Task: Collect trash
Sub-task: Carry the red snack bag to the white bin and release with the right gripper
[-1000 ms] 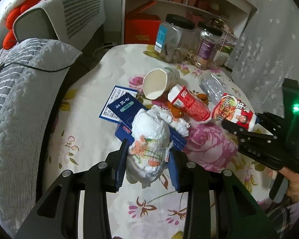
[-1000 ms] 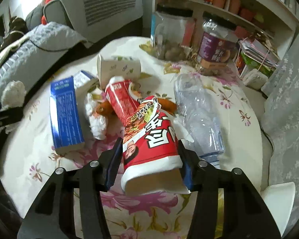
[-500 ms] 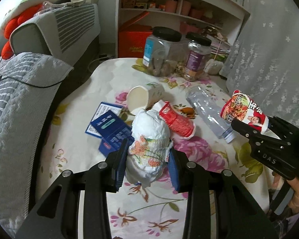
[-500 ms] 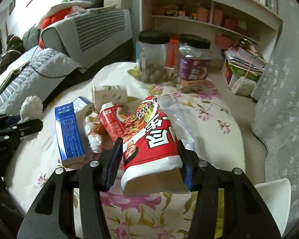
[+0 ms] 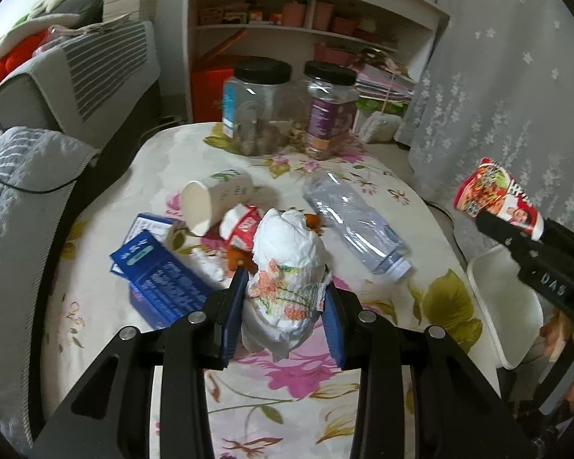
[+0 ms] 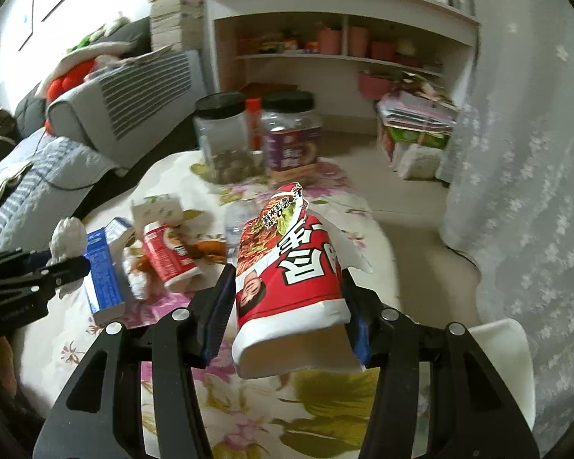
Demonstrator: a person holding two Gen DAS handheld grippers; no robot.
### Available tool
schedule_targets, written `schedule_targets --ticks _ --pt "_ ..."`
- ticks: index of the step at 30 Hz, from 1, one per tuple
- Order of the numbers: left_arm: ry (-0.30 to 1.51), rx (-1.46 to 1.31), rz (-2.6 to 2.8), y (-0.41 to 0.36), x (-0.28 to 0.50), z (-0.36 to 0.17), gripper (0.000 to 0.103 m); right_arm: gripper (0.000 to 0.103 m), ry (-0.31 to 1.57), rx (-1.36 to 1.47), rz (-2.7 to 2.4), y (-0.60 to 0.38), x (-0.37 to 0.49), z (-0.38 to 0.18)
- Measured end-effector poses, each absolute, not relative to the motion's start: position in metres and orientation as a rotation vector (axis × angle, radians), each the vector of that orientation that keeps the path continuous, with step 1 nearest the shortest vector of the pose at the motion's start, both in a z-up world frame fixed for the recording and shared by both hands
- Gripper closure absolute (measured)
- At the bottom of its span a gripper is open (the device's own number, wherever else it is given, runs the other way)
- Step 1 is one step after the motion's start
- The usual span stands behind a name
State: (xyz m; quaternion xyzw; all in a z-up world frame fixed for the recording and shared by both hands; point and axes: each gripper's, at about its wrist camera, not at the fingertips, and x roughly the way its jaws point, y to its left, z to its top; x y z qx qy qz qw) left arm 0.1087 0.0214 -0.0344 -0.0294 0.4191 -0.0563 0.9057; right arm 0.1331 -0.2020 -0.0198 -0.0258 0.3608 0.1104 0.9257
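My left gripper point(image 5: 285, 306) is shut on a rolled white diaper point(image 5: 287, 267) and holds it above the floral table. My right gripper point(image 6: 287, 306) is shut on a red instant-noodle cup point(image 6: 287, 279), held up over the table's right edge; the cup also shows in the left wrist view point(image 5: 493, 199). On the table lie a paper cup point(image 5: 210, 202), a red carton point(image 5: 241, 225), a blue box point(image 5: 160, 275), a crushed clear bottle point(image 5: 352, 225) and orange scraps point(image 6: 206, 248). A white bin point(image 5: 505, 306) stands beside the table at the right; it also shows in the right wrist view point(image 6: 509, 359).
Two black-lidded jars point(image 5: 260, 107) point(image 5: 331, 111) stand at the table's far edge. A grey sofa point(image 5: 26, 160) runs along the left. A white shelf unit point(image 5: 306, 19) is behind, and a lace curtain point(image 5: 497, 95) hangs at the right.
Both grippers have risen and pulled back from the table with their loads. The right gripper has swung right, toward the white bin.
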Motion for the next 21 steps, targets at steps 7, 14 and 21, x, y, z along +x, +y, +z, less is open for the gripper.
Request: schedule_targets --ticks 7,14,21 --pt "0.862 -0.025 -0.163 -0.009 0.108 -0.035 0.066 0.054 0.715 -0.017 0.136 -0.244 0.123 -0.012" --pt "0.874 0.004 -0.202 -0.038 0.109 -0.041 0.066 0.054 0.71 0.031 0.034 -0.289 0.111 -0.009" --pt "0.877 0.016 -0.264 -0.072 0.11 -0.04 0.066 0.052 0.717 0.105 -0.089 -0.338 0.097 -0.008"
